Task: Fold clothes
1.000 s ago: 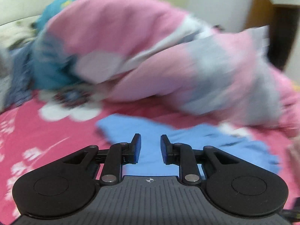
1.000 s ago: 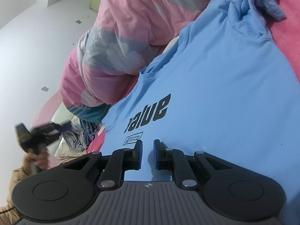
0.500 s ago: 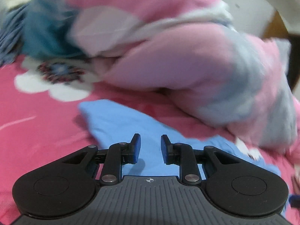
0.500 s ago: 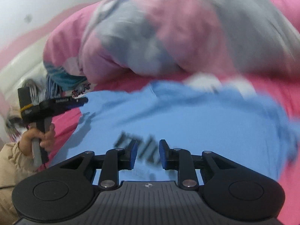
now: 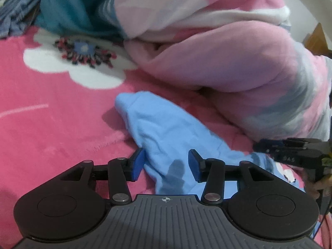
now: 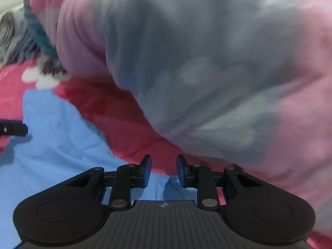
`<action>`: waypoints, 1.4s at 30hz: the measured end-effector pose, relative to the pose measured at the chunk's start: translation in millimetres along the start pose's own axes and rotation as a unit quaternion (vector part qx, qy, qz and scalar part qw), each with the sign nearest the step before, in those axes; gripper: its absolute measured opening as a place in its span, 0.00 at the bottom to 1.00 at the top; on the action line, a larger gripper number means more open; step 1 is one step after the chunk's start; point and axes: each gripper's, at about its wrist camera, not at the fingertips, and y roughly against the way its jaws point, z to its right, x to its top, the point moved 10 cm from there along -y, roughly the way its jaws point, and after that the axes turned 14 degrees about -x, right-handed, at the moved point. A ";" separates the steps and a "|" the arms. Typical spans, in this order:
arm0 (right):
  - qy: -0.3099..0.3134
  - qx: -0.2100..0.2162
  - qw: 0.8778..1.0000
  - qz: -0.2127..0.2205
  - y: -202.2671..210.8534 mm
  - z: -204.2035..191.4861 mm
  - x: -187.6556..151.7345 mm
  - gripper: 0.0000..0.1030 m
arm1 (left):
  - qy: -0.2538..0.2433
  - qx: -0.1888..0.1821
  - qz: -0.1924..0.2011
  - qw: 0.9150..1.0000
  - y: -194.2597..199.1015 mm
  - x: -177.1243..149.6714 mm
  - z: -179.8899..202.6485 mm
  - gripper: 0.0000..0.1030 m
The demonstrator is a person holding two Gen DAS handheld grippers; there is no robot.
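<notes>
Our left gripper (image 5: pixel 165 164), jaws just opened and empty, straddles the light-blue cotton T-shirt's (image 5: pixel 164 128) sleeve, ready to pinch it for folding.

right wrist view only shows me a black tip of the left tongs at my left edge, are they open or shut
Observer: Open. The left tongs have just been opening, and their jaws stand well apart.
Operator: anything between them
Observer: Yes. A narrow, sleeve-like end of the light blue cotton shirt lies between the jaws, flat on the pink floral fleece blanket. The pad on the left of that view sits right at the shirt's edge, and nothing is clamped.
</notes>
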 end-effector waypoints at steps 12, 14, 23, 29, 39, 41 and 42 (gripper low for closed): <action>-0.008 0.106 0.994 0.010 12.9 -30.0 15.0 0.27 | 0.051 -0.007 0.035 0.998 0.2 4.4 -15.8 0.32; 0.012 0.108 0.994 -0.016 1.7 -44.3 8.2 0.27 | 0.053 -0.002 0.038 0.998 1.1 4.6 -17.0 0.27; 0.023 0.080 0.996 0.027 9.3 -54.7 43.0 0.02 | 0.082 0.036 0.126 0.988 31.2 23.9 -29.2 0.05; 0.026 0.068 0.996 0.050 -19.5 -69.2 53.1 0.02 | 0.106 0.056 0.136 0.983 37.8 26.7 -44.1 0.05; -0.038 0.071 0.995 0.054 0.0 -40.7 52.4 0.26 | 0.066 0.063 0.165 0.982 50.8 32.6 -30.1 0.08; -0.056 0.083 0.993 0.062 24.6 -20.0 48.9 0.32 | 0.045 0.057 0.164 0.984 50.4 34.4 -20.9 0.08; -0.062 0.083 0.992 0.066 37.1 -8.3 45.7 0.36 | 0.033 0.053 0.161 0.985 49.5 34.8 -15.7 0.08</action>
